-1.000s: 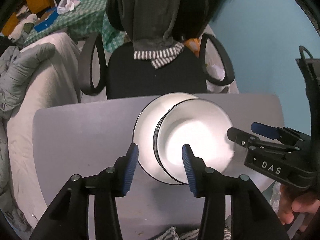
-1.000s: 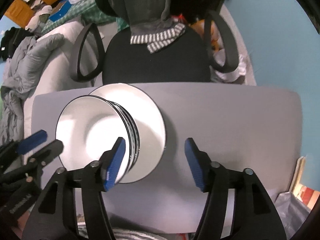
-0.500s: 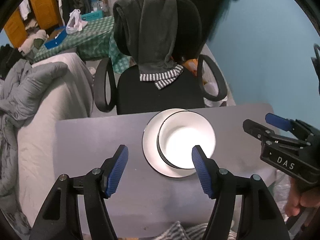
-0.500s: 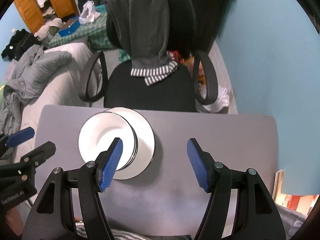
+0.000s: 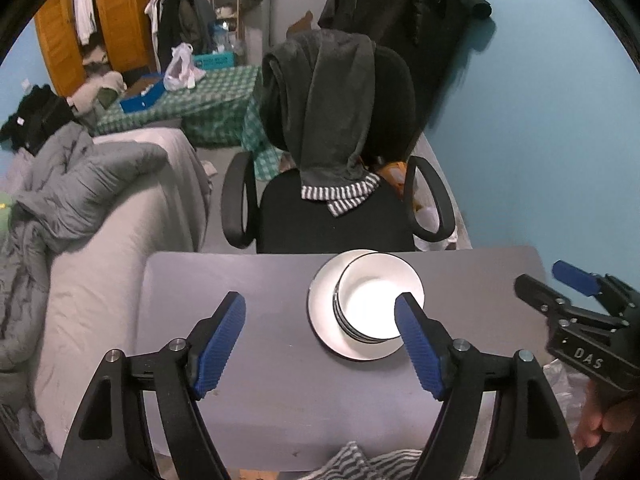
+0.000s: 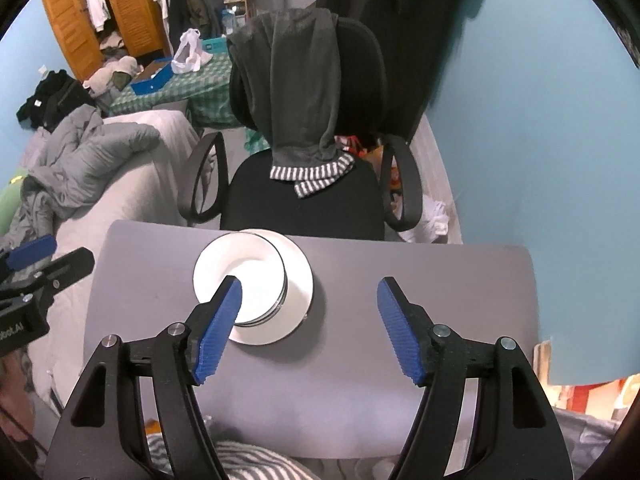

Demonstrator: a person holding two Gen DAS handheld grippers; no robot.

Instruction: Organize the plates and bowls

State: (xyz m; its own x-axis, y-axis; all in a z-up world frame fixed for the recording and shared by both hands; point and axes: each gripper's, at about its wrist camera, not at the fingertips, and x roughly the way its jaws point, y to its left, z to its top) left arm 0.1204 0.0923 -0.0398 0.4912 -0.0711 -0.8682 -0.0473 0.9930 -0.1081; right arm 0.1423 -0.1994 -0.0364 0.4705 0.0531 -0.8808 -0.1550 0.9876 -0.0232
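Bowls (image 5: 370, 312) stacked on plate (image 5: 320, 312) on gray table (image 5: 260, 280); left gripper (image 5: 320, 344) jaws just opened wide, empty; right gripper (image 6: 308, 328) open, empty.

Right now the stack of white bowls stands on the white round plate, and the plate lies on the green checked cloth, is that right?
Not quite: the white round plate lies on the bare grey table, as the left wrist view shows. The stack of white bowls does stand on it.

White bowls (image 5: 370, 306) w/ dark rims, white plate (image 5: 324, 320), grey table (image 5: 240, 280), blue gripper pads (image 5: 218, 344).
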